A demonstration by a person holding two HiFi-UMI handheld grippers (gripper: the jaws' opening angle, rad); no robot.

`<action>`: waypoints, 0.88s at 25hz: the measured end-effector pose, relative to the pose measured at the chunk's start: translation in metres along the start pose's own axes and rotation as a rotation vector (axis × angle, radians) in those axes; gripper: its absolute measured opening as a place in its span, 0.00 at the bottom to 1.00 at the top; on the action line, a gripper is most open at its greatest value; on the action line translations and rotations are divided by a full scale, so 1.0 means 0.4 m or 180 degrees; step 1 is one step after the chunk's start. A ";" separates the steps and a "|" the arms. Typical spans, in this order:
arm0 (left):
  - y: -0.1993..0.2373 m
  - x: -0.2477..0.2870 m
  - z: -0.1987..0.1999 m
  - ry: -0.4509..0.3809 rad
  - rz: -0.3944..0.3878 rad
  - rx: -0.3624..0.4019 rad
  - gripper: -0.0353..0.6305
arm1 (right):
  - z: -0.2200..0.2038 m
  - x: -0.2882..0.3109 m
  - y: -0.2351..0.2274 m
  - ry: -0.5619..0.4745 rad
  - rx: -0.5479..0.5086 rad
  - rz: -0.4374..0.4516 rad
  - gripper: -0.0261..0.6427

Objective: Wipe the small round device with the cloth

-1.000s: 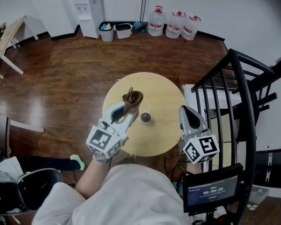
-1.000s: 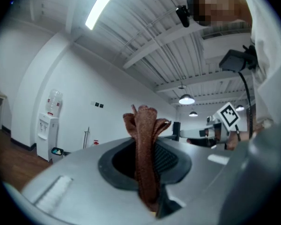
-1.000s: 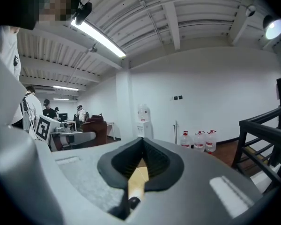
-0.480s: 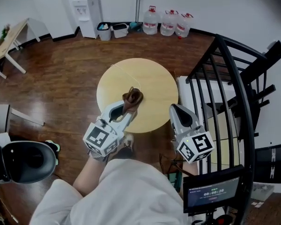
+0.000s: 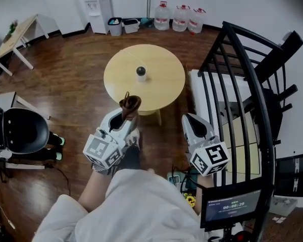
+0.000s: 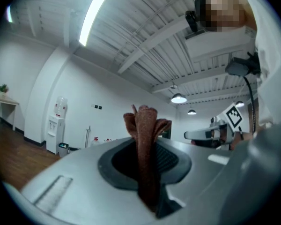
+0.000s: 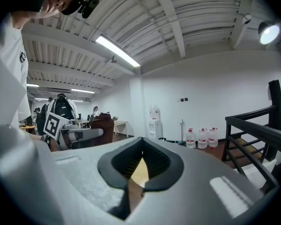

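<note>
Brown cloth (image 5: 130,105), soft and bunched, stands up from the left gripper (image 5: 125,117), whose jaws are clamped on its lower part. The right gripper (image 5: 188,120) is closed on nothing, its jaw tips meeting. Both are held about level above a dark wooden floor (image 5: 70,79), short of a round pale-wood table (image 5: 164,87).

The small round device (image 5: 141,73), a dark ball on a white base, stands upright near the table's middle, well apart from both grippers.

It looks light, hard and smooth, so a sideways wipe would probably slide or tip it. The best hold seems to be the white base, leaving the ball free; the right gripper would have to open for that. The cloth is limp and should fold around the curve. Only the tuft above the jaws is free to rub, so light pressure seems wise.
</note>
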State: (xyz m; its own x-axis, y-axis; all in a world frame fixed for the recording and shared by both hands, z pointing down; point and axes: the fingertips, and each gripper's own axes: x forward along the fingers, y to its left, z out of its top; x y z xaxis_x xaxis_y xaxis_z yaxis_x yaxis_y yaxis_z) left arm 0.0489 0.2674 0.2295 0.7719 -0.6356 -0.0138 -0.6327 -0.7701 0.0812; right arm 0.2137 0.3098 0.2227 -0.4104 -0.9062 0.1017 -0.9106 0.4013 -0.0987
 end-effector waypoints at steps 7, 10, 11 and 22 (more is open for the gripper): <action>-0.064 -0.097 0.077 -0.0087 0.0300 0.0310 0.17 | 0.046 -0.093 0.062 -0.0191 0.0076 0.0078 0.04; -0.073 -0.149 0.087 -0.0204 0.0288 0.0307 0.17 | 0.033 -0.121 0.095 -0.0233 0.0091 0.0015 0.04; -0.079 -0.160 0.089 -0.0242 0.0263 0.0293 0.17 | 0.026 -0.128 0.102 -0.0242 0.0086 -0.0009 0.04; -0.108 -0.232 0.117 -0.0398 0.0235 0.0255 0.17 | 0.065 -0.158 0.176 -0.0443 0.0053 -0.0105 0.04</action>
State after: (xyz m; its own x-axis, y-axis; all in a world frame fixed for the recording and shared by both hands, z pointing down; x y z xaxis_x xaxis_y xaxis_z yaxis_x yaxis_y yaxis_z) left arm 0.0017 0.3574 0.1806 0.7126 -0.6885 -0.1351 -0.6941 -0.7198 0.0070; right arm 0.1768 0.3917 0.1838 -0.3686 -0.9290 -0.0331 -0.9220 0.3699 -0.1140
